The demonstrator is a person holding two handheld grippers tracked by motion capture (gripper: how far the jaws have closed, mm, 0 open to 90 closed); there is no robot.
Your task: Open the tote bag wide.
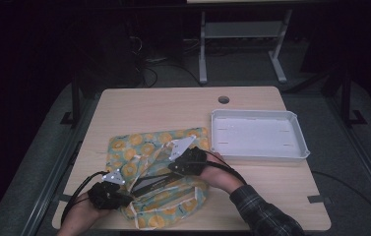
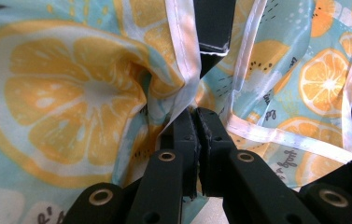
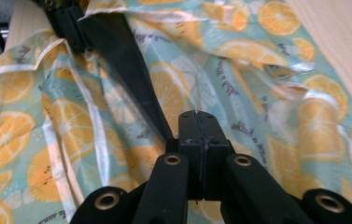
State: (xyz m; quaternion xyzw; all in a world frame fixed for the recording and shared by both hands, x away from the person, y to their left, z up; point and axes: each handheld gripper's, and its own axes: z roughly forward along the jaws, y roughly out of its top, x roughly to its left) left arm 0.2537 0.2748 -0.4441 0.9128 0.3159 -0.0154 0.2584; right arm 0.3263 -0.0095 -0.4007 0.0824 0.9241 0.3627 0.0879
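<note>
While the wooden table carries a white tray at about two o'clock, the work in hand sits at six o'clock: a lemon-print fabric bag, rumpled and partly spread, reaching from the table's centre down to its near edge. Both tongs are clamped on it. The left gripper, at seven o'clock, has its jaws pressed together on a white-piped hem, which shows bunched just above the tips in the left gripper view. The right gripper, nearer the centre, is likewise closed on the cloth along the edge of a dark, shiny strip that runs between the two tools; whether that strip is the bag's lining or its open mouth I cannot tell.

Risks, as I judge them: each grip holds only a thin margin of slippery fabric, so pulling the tools apart too briskly could let the hem slide out of one pair of jaws. A pinch through both layers would stop the bag from opening.

The left hand comes in low from the near edge, its tool pointing toward one o'clock. The right forearm, in a plaid sleeve, angles in from five o'clock toward ten, the hand wrapped over its tool.
</note>
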